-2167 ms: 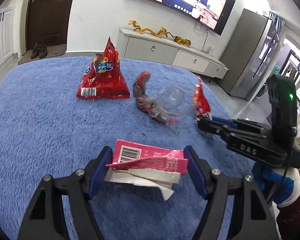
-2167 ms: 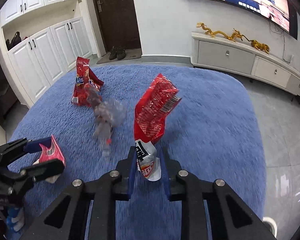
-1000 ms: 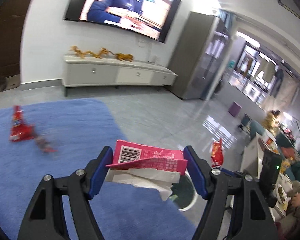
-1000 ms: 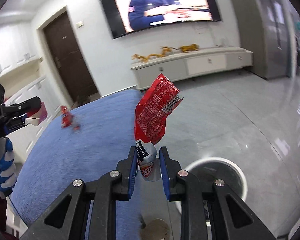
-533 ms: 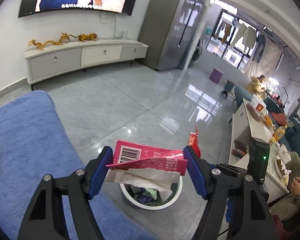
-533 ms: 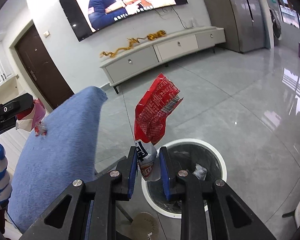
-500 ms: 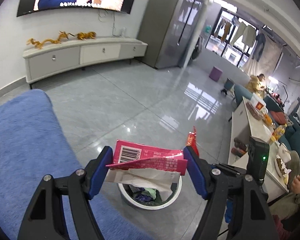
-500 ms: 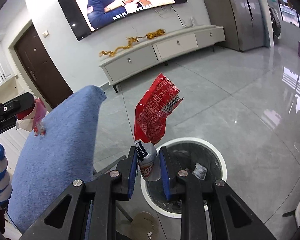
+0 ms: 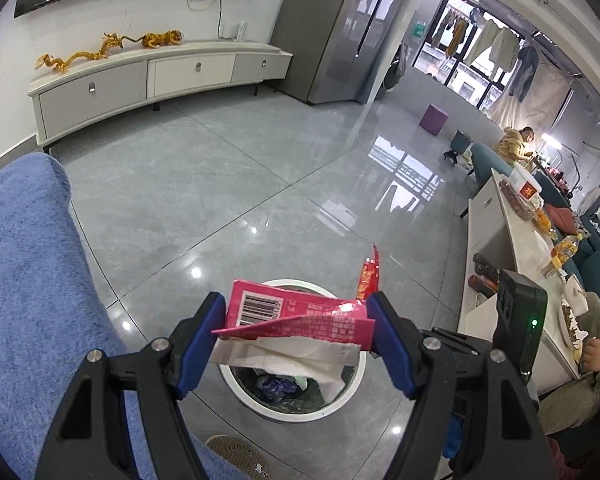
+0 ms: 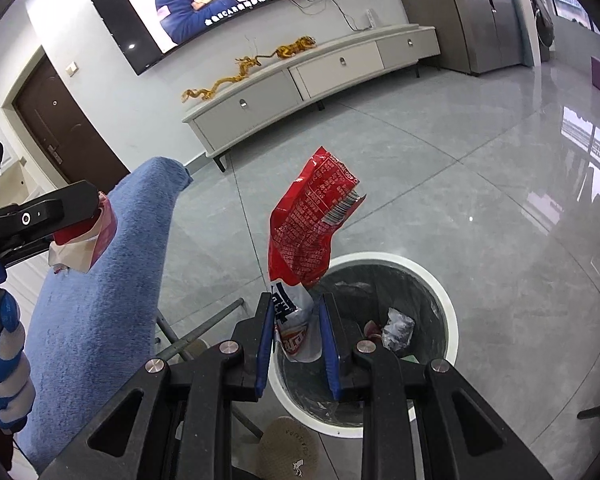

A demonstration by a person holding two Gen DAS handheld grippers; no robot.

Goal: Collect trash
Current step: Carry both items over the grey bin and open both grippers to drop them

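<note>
My left gripper (image 9: 296, 330) is shut on a flattened pink carton (image 9: 296, 314) with white paper hanging from it, held above a round white-rimmed trash bin (image 9: 300, 412). My right gripper (image 10: 296, 326) is shut on a red snack bag (image 10: 310, 236) that stands upright over the near edge of the same bin (image 10: 448, 320), which holds crumpled trash. The red bag's tip (image 9: 370, 276) shows just right of the carton in the left wrist view. The left gripper with the pink carton (image 10: 100, 236) appears at the left of the right wrist view.
The blue-covered table (image 9: 24, 288) lies to the left, its folding legs (image 10: 196, 332) beside the bin. A slipper (image 10: 288, 454) lies on the grey tile floor below. A white TV cabinet (image 9: 152, 76) stands along the far wall. A seated person (image 9: 588, 376) and a white counter (image 9: 516, 240) are at the right.
Both grippers have swung away from the blue table and come over the trash bin, still holding the carton and the bag. The bin now sits closer below them.
</note>
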